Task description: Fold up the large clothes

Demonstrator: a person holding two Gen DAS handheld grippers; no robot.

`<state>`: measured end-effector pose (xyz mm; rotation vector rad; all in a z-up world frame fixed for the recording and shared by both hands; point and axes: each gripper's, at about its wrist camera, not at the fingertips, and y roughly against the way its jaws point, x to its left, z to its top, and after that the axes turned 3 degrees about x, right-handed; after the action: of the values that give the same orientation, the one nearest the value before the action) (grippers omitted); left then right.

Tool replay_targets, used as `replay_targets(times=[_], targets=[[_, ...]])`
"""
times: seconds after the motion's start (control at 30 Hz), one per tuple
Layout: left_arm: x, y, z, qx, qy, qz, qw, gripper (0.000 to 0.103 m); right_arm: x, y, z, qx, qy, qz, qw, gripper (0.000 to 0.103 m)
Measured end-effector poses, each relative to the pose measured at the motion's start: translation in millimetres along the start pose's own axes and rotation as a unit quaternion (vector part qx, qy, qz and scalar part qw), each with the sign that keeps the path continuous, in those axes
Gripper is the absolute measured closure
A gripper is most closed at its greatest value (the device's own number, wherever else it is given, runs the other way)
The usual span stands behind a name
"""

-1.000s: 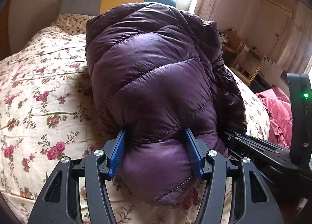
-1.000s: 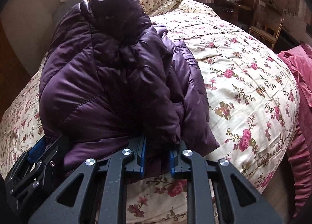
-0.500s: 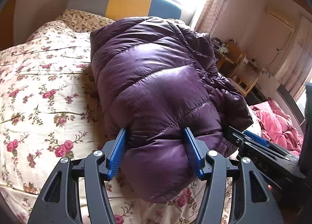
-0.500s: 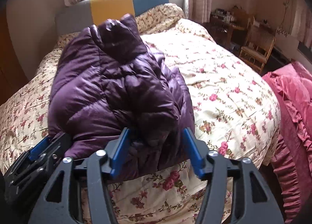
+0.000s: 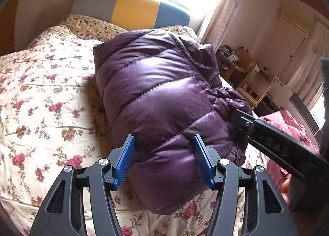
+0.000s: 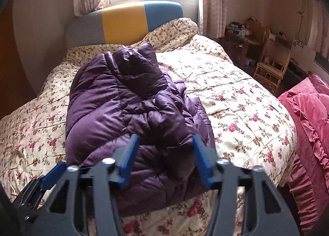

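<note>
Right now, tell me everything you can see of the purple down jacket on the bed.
The purple down jacket is a glossy, quilted puffer folded into a thick bundle, smooth stitched panels on its left side, crumpled sleeve or hood folds heaped on its right side. It lies on the floral bedspread, its long axis running toward the striped headboard. The left tongs and right tongs both stand open above its near end; the pads do not appear to press it.
</note>
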<state>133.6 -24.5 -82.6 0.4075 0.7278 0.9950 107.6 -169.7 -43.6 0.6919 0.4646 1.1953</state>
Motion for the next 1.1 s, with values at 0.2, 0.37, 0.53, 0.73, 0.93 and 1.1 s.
replay_targets(times=[0.2,0.37,0.53,0.73,0.93,1.1], targets=[[2,4,7,-0.007,0.007,0.001,1.0000,0.045,-8,-22,-2,0.026,-0.005,-0.010,1.000,0.088],[6,-3,10,0.002,0.008,0.007,0.9999,0.045,-12,-40,-6,0.045,-0.005,-0.019,0.999,0.088],[9,-12,14,0.011,0.006,0.011,0.9999,0.045,-15,-56,-13,0.058,0.001,-0.027,0.998,0.088],[8,-23,20,0.018,-0.001,0.010,0.9998,0.045,-22,-73,-20,0.067,-0.003,-0.028,0.997,0.088],[2,-38,27,0.025,-0.019,0.007,0.9995,0.045,-24,-87,-22,0.071,-0.010,-0.029,0.997,0.090],[-4,-51,30,0.031,-0.038,0.005,0.9988,0.045,-26,-91,-24,0.069,-0.010,-0.030,0.997,0.090]])
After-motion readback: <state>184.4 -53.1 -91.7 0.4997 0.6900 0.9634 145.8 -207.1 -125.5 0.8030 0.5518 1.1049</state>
